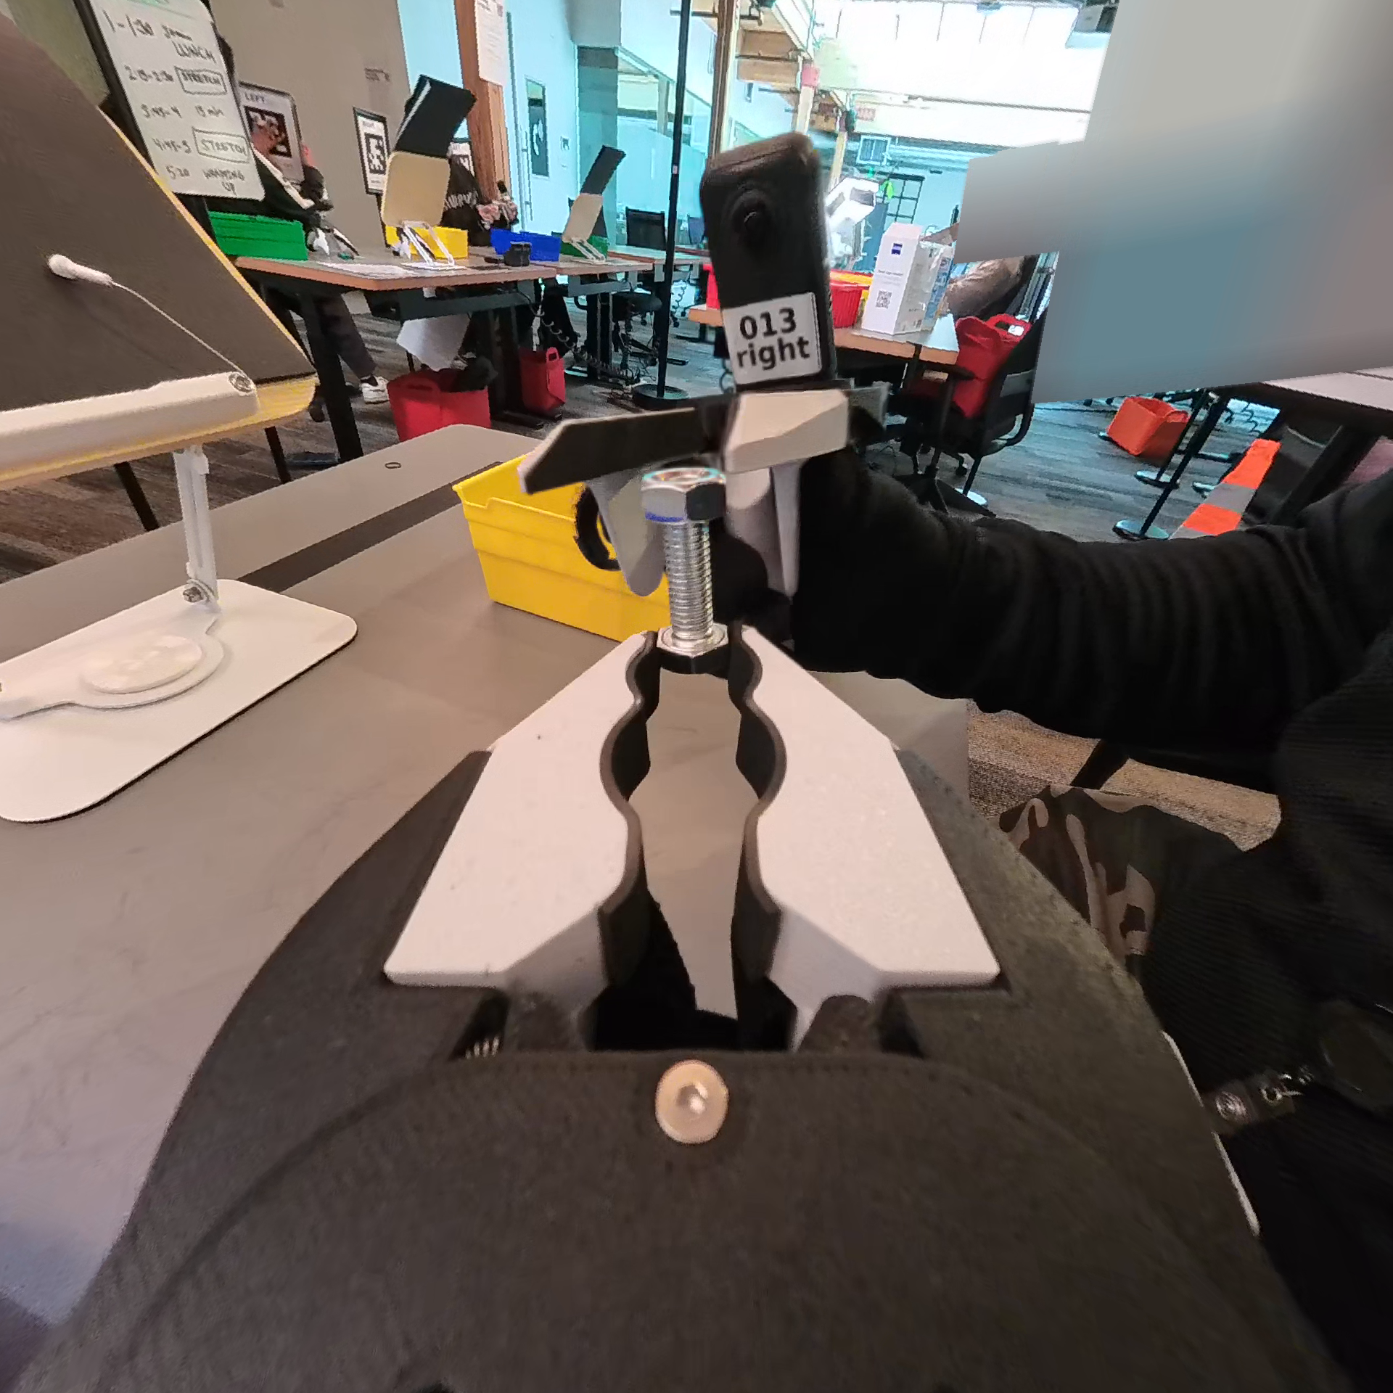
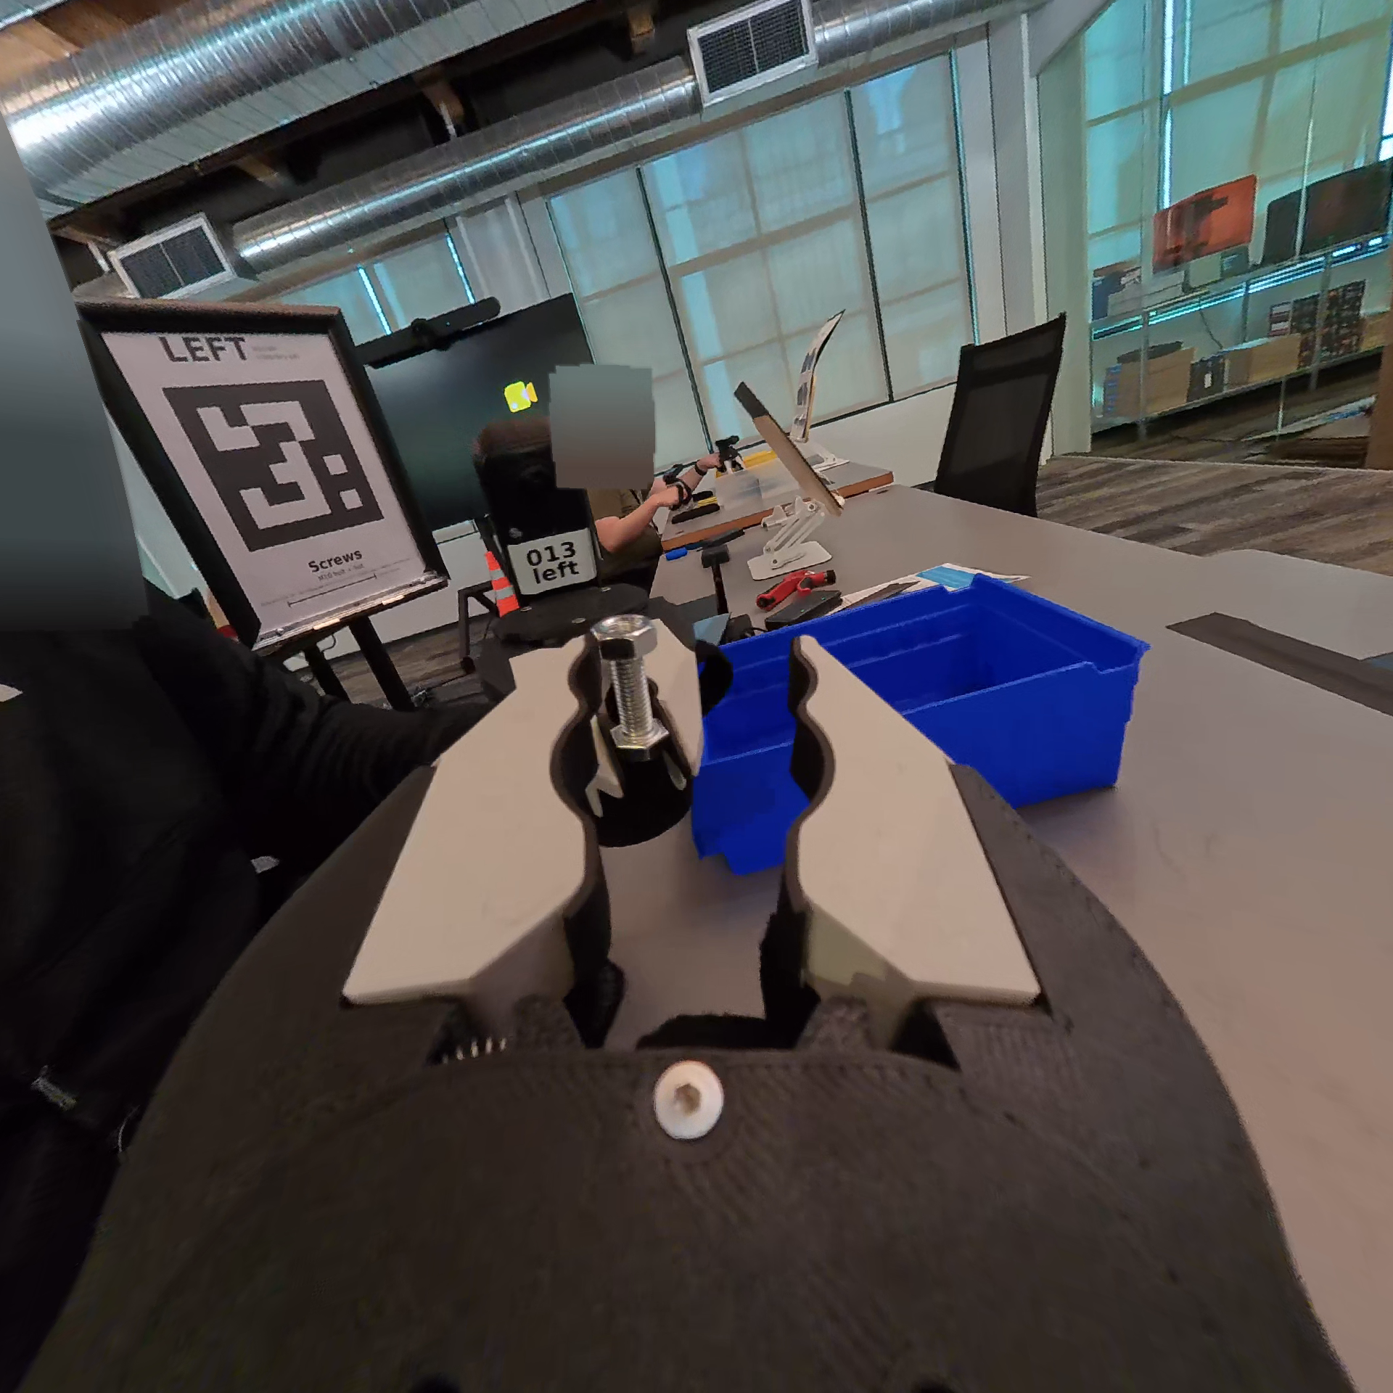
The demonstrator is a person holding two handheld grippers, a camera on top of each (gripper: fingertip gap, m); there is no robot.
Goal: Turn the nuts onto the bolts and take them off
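Left tool (image 1: 692, 650): fingers narrowed at the tips onto the lower end of a bolt (image 1: 690, 573), centre of the left wrist view; grip falls at a hex piece (image 1: 692, 641) that may be a nut or the bolt's head, cannot tell which. Bolt stands upright, threaded shank bare, a second hex piece (image 1: 684, 494) at its top. Right tool (image 2: 735, 663): fingers spread wide, in its own view the left finger beside the bolt (image 2: 632, 697), the right finger well apart from it; whether any pad touches the top hex piece cannot be told. In the left wrist view the right tool (image 1: 678, 482) reaches in from the right at bolt-top height, held by a black-gloved hand (image 1: 844, 573) on a black sleeve running to the right edge. Surface: grey table (image 1: 316, 791). Yellow bin (image 1: 543, 558) behind the bolt, centre of the left view; blue bin (image 2: 980, 724), right of centre in the right view; white tablet stand (image 1: 151, 663), left of the left view. Room: open workspace, further tables and bins, a framed marker sign (image 2: 264, 475) at upper left of the right view, tall windows, ceiling ducts.
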